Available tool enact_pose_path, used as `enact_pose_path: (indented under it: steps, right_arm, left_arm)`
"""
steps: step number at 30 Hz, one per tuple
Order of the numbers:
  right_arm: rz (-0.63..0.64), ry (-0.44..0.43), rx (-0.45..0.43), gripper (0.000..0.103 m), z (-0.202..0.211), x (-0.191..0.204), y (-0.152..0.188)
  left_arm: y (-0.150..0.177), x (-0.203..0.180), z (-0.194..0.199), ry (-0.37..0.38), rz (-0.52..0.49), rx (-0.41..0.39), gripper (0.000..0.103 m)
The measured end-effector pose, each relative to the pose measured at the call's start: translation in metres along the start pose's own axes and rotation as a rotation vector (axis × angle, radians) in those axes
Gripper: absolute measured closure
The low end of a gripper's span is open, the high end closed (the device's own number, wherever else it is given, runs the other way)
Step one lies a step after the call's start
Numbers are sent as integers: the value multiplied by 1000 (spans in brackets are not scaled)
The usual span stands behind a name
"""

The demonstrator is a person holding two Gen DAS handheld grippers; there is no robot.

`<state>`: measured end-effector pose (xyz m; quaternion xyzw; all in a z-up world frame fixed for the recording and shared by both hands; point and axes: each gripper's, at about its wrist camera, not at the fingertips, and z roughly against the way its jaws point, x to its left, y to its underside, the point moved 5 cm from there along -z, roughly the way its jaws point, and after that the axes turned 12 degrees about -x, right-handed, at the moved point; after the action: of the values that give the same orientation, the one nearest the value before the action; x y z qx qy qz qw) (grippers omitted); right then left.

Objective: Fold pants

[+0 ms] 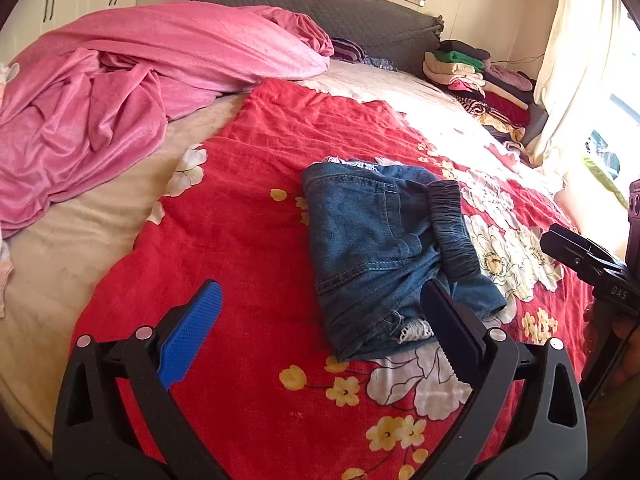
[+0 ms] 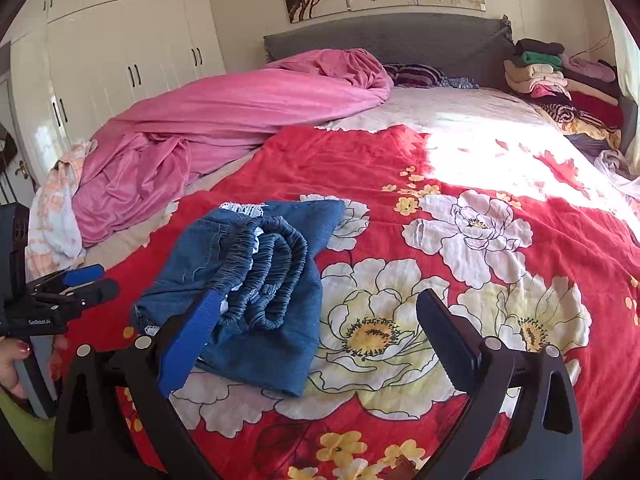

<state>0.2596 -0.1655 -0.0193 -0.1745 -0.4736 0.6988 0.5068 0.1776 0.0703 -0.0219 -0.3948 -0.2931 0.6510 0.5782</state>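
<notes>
The pants (image 1: pixel 384 256) lie folded into a compact denim bundle on the red floral blanket (image 1: pixel 248 216) that covers the near part of the bed. Their gathered elastic waistband (image 2: pixel 264 268) sits on top of the bundle, and a bit of white lace shows at the bundle's far edge and another at its near edge.

The left hand-held gripper (image 1: pixel 320 332) hovers just short of the pants with its jaws spread wide and nothing between them; its dark finger (image 1: pixel 450 328) overlaps the near edge of the bundle in the left wrist view.

The right hand-held gripper (image 2: pixel 316 332) is also spread and empty, its blue finger (image 2: pixel 188 344) in front of the bundle's near edge.

Beyond the pants, a crumpled pink blanket (image 1: pixel 132 92) lies toward the grey headboard (image 2: pixel 384 36), and a stack of folded clothes (image 2: pixel 560 80) sits at the bed's far corner.
</notes>
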Motion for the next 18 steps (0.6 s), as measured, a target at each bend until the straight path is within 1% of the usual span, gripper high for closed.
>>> enact_pose_path:
  steps: [7,12,18]
  right_arm:
    - [31,25,-61,5,29,4,-5]
    - [39,35,-109,5,51,6,-7]
    - [28,38,-140,5,77,6,-4]
  left_arm:
    - [8,-6,31,-21,-9,-48,10]
    - [13,-13,52,-18,-16,-70,10]
    - [21,-24,70,-12,-23,-83,10]
